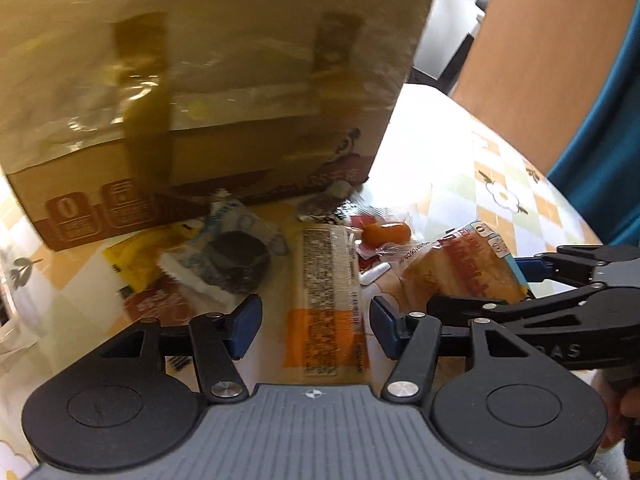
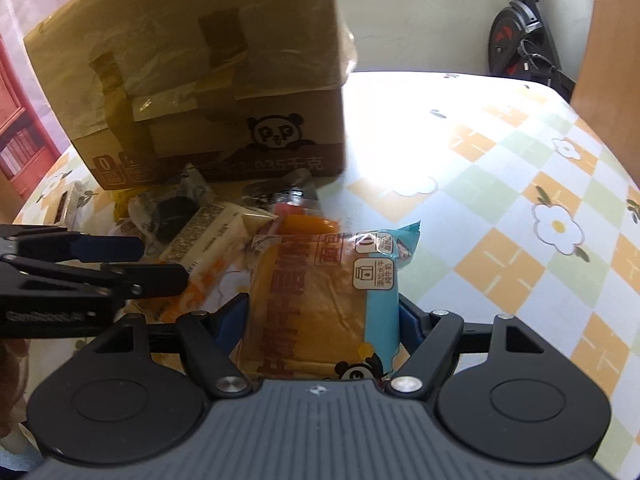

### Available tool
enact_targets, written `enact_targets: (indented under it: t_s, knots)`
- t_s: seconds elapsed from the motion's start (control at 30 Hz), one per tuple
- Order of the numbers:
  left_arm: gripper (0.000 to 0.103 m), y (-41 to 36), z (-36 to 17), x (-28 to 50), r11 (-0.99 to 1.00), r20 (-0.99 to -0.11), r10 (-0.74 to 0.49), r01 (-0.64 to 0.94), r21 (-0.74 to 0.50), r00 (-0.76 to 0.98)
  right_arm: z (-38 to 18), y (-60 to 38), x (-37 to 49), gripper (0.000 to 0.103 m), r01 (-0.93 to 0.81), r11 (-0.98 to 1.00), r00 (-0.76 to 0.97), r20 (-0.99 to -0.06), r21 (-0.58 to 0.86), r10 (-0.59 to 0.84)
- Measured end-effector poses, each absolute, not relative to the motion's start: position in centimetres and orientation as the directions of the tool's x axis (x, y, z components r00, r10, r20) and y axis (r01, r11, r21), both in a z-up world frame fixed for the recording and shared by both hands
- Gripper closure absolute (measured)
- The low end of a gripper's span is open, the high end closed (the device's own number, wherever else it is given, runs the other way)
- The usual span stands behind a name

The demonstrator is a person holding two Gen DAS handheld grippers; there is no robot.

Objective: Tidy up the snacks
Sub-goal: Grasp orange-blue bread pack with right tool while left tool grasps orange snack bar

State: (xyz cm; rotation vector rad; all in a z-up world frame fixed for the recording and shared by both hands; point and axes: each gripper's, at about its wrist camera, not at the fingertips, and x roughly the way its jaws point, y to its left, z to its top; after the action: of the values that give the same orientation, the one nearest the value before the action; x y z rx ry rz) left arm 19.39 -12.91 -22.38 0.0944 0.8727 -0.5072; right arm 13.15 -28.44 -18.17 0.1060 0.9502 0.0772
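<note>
The right claw (image 2: 322, 320) was clamped on a wrapped bread packet (image 2: 320, 300). The left claw (image 1: 316, 328), beside it, stood apart over a long cracker pack (image 1: 326, 300) lying between its fingers on the tabletop (image 2: 500, 200), a cardboard box (image 1: 200, 100) just beyond.

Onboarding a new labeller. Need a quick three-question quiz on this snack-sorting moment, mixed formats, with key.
1. True or false: the right gripper has the bread pack between its fingers.
2. What lies between the left gripper fingers? A) long orange-and-cream snack bar B) dark round cake C) yellow sachet
3. Fill in: the cardboard box bears a drawn ____ face.

Key: 1 true; 2 A, jaws apart, not pressing it; 3 panda.
</note>
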Motion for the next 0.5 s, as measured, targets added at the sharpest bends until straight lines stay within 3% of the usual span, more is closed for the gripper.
enact_targets:
  t_s: [0.03,0.1,0.5]
  knots:
    - [0.042,-13.4,-22.6,19.4,0.878,-0.752,-0.379,0.467,-0.107,0.54,-18.2,-28.6,13.0,0.027,-0.014,0.991,0.58,-0.807,0.13,0.114]
    - [0.061,-13.9,-23.1,19.4,0.879,-0.762,-0.361,0.47,-0.085,0.538,-18.2,-28.9,12.6,0.027,-0.005,0.99,0.581,-0.805,0.142,0.119]
    - [0.062,-9.1,-22.7,15.3,0.908,-0.747,-0.373,0.383,-0.171,0.551,-18.4,-28.0,11.3,0.027,-0.025,0.985,0.592,-0.791,0.17,0.151]
